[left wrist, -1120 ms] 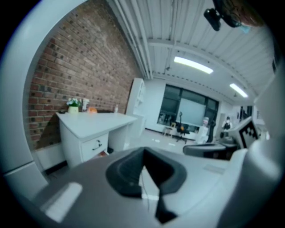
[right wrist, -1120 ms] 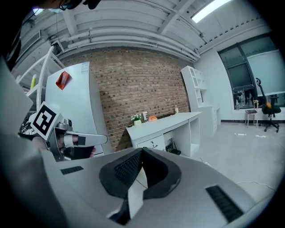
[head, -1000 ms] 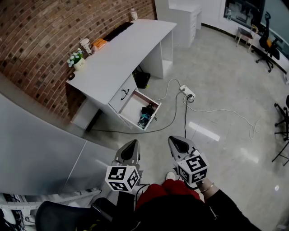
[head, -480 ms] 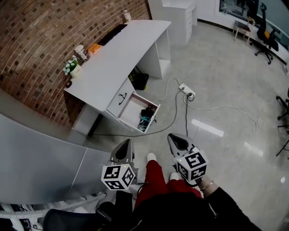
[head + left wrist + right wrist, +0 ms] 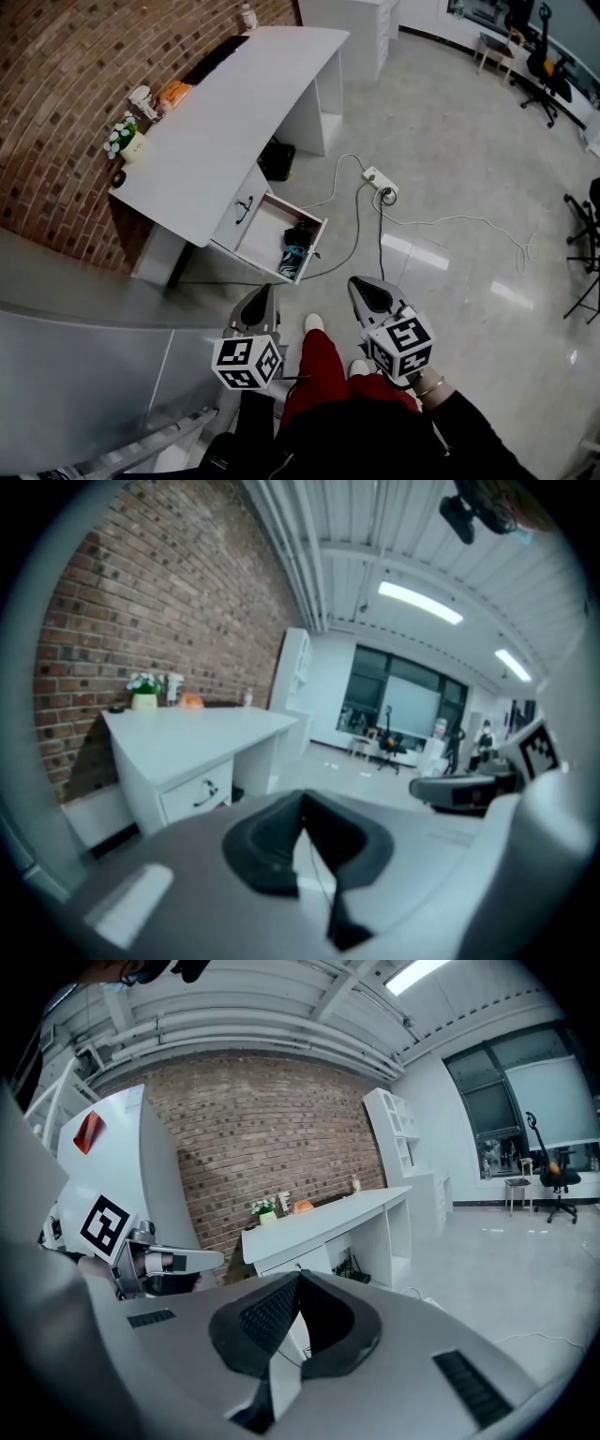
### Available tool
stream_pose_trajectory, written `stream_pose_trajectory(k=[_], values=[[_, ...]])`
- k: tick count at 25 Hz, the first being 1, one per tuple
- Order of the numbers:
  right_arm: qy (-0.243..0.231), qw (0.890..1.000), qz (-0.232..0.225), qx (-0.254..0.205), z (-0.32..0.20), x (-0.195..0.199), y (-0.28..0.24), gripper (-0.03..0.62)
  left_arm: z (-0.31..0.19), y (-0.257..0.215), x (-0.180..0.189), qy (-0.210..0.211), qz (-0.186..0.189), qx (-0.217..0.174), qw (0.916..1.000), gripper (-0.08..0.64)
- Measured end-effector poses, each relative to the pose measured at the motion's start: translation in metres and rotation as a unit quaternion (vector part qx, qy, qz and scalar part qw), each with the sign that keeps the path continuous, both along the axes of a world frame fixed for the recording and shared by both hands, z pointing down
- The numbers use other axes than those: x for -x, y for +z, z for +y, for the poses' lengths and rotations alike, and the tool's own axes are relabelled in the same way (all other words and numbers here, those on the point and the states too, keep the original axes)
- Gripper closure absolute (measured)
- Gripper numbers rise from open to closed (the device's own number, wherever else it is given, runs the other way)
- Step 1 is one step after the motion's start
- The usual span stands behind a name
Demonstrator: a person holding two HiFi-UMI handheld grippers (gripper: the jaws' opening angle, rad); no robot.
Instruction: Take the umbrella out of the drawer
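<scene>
The dark umbrella (image 5: 296,249) with a teal band lies in the open white drawer (image 5: 262,228) of the white desk (image 5: 216,122). In the head view both grippers hang over the floor well short of the drawer, side by side. My left gripper (image 5: 263,292) is shut and holds nothing, its jaws meeting at the tip (image 5: 302,799). My right gripper (image 5: 362,284) is also shut and empty (image 5: 300,1277). The left gripper view shows the desk (image 5: 187,738) and a closed drawer's handle (image 5: 208,792); the open drawer is hidden behind the jaws.
A power strip (image 5: 379,178) and its cables trail across the floor right of the drawer. A black bag (image 5: 277,159) sits under the desk, a potted plant (image 5: 122,141) on top. A grey partition (image 5: 84,356) stands at the left. Office chairs (image 5: 548,56) are far right.
The person has stepped toward the desk, a red trouser leg and white shoe coming forward between the grippers. Both grippers moved along with the step and stayed shut.
</scene>
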State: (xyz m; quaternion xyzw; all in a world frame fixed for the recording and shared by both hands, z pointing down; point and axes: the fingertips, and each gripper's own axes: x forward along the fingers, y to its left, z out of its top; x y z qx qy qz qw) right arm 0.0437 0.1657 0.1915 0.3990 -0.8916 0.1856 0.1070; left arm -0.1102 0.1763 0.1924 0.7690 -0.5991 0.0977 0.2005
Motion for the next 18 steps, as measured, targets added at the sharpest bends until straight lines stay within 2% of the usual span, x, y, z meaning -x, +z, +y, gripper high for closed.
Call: stream_pose_trajectory(k=[12,18], values=[[0.006,0.999,0.018,0.041,-0.088,0.079,0.031,0.594,-0.091,0.044,0.057,0.030,0.015,0.048,0.9983,0.542],[0.021,0.997,0.033,0.069,-0.114,0.097,0.051,0.594,-0.120,0.068,0.073,0.054,0.025,0.075,0.9954,0.531]])
